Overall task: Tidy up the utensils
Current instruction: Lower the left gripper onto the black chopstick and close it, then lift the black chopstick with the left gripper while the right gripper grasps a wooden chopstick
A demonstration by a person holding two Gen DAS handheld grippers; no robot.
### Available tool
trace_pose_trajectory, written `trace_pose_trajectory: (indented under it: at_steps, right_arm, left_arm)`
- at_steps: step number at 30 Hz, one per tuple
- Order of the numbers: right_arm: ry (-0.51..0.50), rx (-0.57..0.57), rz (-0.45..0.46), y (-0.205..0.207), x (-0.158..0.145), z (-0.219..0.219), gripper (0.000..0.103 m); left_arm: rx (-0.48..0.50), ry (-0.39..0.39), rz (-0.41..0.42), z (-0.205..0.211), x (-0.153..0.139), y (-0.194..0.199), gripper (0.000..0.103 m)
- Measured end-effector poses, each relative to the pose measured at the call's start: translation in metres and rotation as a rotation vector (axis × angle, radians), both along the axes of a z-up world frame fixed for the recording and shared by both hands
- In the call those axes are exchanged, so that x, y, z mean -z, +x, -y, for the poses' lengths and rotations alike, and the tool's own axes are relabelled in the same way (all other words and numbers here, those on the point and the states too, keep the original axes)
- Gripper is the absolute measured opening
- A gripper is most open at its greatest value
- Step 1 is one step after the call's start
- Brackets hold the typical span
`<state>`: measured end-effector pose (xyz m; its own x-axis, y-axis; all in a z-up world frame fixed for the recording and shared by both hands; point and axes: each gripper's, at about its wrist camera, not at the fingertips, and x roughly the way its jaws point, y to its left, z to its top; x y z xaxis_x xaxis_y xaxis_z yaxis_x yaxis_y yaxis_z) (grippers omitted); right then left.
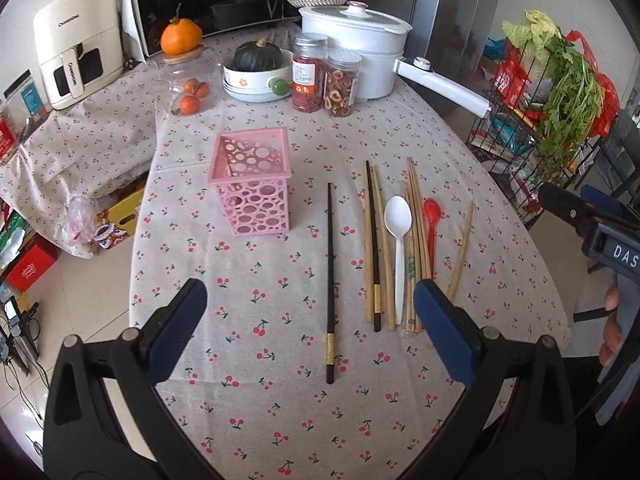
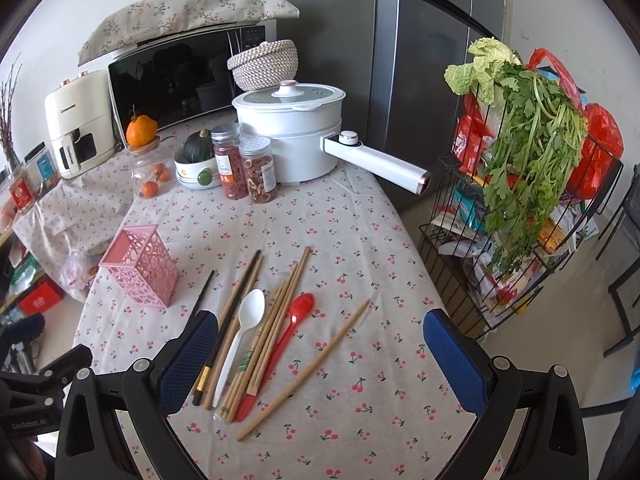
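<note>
Tabletop under cherry-print cloth. White pot at far edge, two jars just before it. Pink holder upright, mid-tabletop, left of utensils. Left hand-held gripper spread wide, empty, above lone black chopstick. Right hand-held gripper spread wide, empty, over utensil cluster. Wooden chopsticks, white spoon, red spoon lie flat side by side; one wooden chopstick apart at right.

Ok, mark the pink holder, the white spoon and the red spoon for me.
pink holder point(image 1: 256, 208), left wrist view, on its perforated front wall.
white spoon point(image 1: 397, 216), left wrist view, on its bowl.
red spoon point(image 2: 301, 309), right wrist view, on its bowl.
</note>
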<state>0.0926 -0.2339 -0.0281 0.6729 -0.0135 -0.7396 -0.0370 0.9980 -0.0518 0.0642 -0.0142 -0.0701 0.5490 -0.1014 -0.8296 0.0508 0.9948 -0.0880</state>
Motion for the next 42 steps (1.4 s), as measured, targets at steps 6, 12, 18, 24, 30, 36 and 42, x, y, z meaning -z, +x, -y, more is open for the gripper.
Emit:
trace_pose_trajectory:
  at_steps: [6, 12, 18, 24, 30, 36, 42]
  right_arm:
    - [0.105, 0.05, -0.148, 0.039, 0.019, 0.029, 0.103]
    - [0.134, 0.08, -0.288, 0.066, 0.052, 0.051, 0.103]
    - [0.143, 0.082, -0.318, 0.072, 0.059, 0.06, 0.103]
    - [0.154, 0.071, -0.333, 0.075, 0.061, 0.06, 0.103]
    - [0.171, 0.057, -0.369, 0.079, 0.069, 0.056, 0.103]
    - [0.248, 0.101, -0.432, 0.088, 0.09, 0.062, 0.103]
    - [0.256, 0.149, -0.471, 0.096, 0.112, 0.064, 0.099]
  left_arm:
    - [0.018, -0.033, -0.106, 0.016, 0.019, 0.031, 0.102]
    - [-0.004, -0.062, -0.164, 0.025, 0.04, 0.072, 0.095]
    - [-0.053, -0.074, -0.22, 0.028, 0.075, 0.107, 0.06]
    - [-0.081, -0.063, -0.252, 0.032, 0.099, 0.119, 0.04]
    - [-0.098, -0.033, -0.247, 0.029, 0.104, 0.119, 0.03]
    - [-0.092, -0.081, -0.268, 0.011, 0.104, 0.118, 0.007]
    - [-0.047, -0.099, -0.235, 0.0, 0.081, 0.094, 0.006]
